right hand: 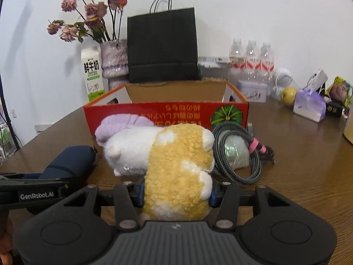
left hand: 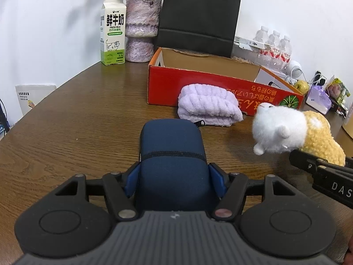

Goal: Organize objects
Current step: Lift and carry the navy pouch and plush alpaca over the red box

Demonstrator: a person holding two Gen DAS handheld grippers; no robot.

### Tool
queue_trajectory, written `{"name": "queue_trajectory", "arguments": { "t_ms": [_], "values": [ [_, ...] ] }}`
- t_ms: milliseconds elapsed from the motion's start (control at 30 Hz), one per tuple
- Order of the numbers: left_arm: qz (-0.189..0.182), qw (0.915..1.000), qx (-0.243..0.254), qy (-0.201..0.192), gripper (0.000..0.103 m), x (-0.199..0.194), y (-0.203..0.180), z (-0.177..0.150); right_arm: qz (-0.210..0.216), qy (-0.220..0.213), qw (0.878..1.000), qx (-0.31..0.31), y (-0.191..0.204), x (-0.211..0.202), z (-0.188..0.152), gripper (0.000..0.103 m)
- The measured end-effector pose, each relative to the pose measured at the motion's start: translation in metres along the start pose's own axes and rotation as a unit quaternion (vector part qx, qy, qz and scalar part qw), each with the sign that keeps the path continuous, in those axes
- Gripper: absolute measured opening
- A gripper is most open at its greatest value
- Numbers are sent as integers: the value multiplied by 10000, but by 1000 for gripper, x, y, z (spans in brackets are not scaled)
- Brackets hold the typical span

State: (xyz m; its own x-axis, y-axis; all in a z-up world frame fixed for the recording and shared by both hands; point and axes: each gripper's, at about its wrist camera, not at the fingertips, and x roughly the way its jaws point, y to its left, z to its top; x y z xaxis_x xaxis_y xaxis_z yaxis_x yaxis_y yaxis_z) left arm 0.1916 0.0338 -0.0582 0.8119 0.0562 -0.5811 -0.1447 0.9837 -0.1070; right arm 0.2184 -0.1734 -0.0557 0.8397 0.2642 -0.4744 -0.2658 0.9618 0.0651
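**Both grippers loaded at the red box**

Brown wood-grain table (left hand: pixel 77 119) against a white wall, cluttered along the back. Left gripper (left hand: pixel 175 181) has its blue pads pressed on both sides of a navy zip pouch (left hand: pixel 172 150); the pouch points forward toward the box, and whether it rests on the table cannot be told. Right gripper (right hand: pixel 176 193) pinches a yellow-and-white plush toy (right hand: pixel 176 165) across its yellow body, the white head sticking out to the left; the same toy shows at the right of the left wrist view (left hand: pixel 286 130). Red cardboard box (right hand: pixel 167 114) sits open-topped just behind both held items, printed lettering upside down. Folded lilac towel (left hand: pixel 207 106) lies on the table touching the box front. Coiled grey braided cable (right hand: pixel 238 154) lies right of the plush, near the box corner. Behind the box: black paper bag (right hand: pixel 162 46), vase of dried roses (right hand: pixel 113 61), milk carton (left hand: pixel 112 33). Water bottles (right hand: pixel 251 59) stand back right, with an apple (right hand: pixel 289 95) nearby.
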Motion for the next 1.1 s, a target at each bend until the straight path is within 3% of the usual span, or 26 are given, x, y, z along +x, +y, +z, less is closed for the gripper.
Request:
{"name": "queue_trajectory", "arguments": {
  "t_ms": [367, 1100],
  "values": [
    [200, 9979, -408, -453, 63, -24, 5, -3, -49, -426, 9991, 14, 2, -13, -1, 48],
    [-1, 9957, -268, -883, 63, -49, -25, 16, 73, -809, 9967, 55, -11, -29, 12, 48]
  ]
}}
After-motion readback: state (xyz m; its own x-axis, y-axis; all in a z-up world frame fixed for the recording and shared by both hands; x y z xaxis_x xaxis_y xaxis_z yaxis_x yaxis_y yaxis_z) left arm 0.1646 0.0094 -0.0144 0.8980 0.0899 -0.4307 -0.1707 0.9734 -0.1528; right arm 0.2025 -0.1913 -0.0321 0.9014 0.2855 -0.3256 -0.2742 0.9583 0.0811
